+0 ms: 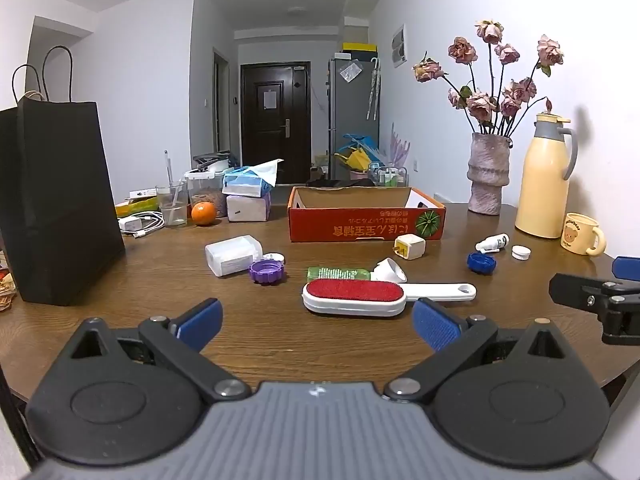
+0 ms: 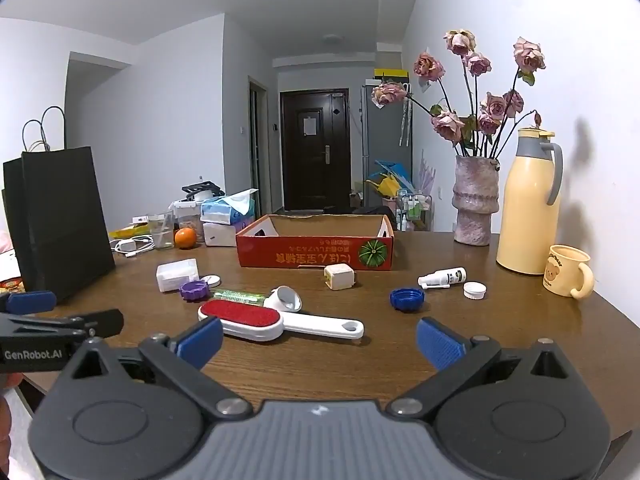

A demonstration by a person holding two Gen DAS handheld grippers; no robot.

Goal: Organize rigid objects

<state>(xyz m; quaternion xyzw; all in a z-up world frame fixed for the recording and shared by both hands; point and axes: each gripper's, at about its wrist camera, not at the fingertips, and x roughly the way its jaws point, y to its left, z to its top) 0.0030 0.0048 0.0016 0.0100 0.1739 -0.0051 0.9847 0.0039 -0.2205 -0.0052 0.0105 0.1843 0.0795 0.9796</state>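
**Both grippers wide open over the table, holding nothing**

The left gripper (image 1: 318,326) has its jaws as wide as they go. Nothing is between them. Just past its jaws lies the lint brush (image 1: 354,297), red side up, with its white handle pointing right. Behind the brush lie a green tube (image 1: 338,272) and a white scoop (image 1: 390,269). Ahead and to the left of the jaws sit a purple cap (image 1: 267,271) and a white box (image 1: 233,255).

The right gripper (image 2: 320,346) is wide open too, and empty. The brush lies ahead of its left jaw. A blue cap (image 2: 407,298) sits ahead, nearer its right jaw. Farther on are a plug (image 2: 339,276), a spray bottle (image 2: 442,279) and a small white lid (image 2: 475,290).

The red carton (image 2: 316,254) stands open far ahead of both grippers, on the table (image 2: 360,364).
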